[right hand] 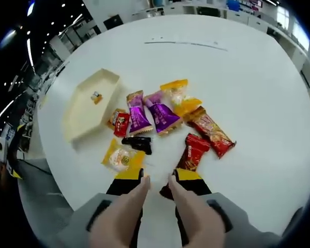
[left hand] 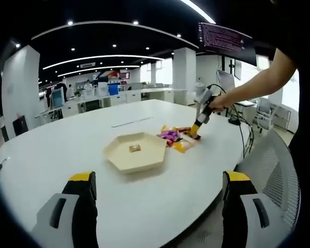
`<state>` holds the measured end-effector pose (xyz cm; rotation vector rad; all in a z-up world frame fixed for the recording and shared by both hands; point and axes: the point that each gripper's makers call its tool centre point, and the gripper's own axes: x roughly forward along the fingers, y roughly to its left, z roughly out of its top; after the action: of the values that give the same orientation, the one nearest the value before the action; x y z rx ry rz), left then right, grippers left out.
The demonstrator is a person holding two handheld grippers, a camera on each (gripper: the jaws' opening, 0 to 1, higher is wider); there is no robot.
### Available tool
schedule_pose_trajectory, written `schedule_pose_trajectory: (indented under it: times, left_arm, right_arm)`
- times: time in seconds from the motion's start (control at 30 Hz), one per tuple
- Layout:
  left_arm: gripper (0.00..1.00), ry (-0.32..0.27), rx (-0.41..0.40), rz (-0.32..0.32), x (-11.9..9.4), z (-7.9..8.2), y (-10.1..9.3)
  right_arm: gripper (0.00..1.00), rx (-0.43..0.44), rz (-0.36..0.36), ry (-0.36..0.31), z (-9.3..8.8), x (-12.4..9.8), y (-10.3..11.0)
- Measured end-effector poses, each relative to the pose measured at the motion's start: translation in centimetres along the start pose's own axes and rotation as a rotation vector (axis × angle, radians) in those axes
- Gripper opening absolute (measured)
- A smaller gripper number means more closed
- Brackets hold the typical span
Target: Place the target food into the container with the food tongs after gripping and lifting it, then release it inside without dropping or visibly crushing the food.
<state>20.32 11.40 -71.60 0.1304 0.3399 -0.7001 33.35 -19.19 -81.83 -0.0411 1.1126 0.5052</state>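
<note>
A cream hexagonal tray (left hand: 119, 161) (right hand: 81, 118) lies on the white table with one small wrapped snack (left hand: 135, 148) (right hand: 96, 96) inside. Beside it is a scatter of packets: two purple (right hand: 161, 114), a dark red one (right hand: 194, 151), a long red one (right hand: 212, 133), a black one (right hand: 138, 143), and a yellow one (right hand: 122, 158). My right gripper (right hand: 158, 179) (left hand: 196, 132) hovers low over the near edge of the pile. Its beige tong tips are slightly apart and hold nothing. The dark red packet lies just past the right tip. My left gripper (left hand: 160, 188) is wide open, well back from the tray.
A person's arm (left hand: 258, 85) reaches in from the right holding the right gripper. A mesh chair (left hand: 271, 165) stands at the table's right edge, and a cable (left hand: 243, 135) trails over that edge. Desks and pillars stand beyond the table.
</note>
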Motion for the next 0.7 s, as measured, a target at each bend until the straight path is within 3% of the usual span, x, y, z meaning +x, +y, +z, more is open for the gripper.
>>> schedule_pose_trajectory:
  times: [0.3, 0.7]
  left_arm:
    - [0.99, 0.003, 0.005, -0.014, 0.7, 0.1, -0.1]
    - [0.99, 0.003, -0.006, -0.016, 0.7, 0.1, -0.1]
  right_arm:
    - [0.23, 0.025, -0.034, -0.042, 0.6, -1.5, -1.4]
    - [0.23, 0.041, -0.066, -0.029, 0.9, -0.1, -2.5]
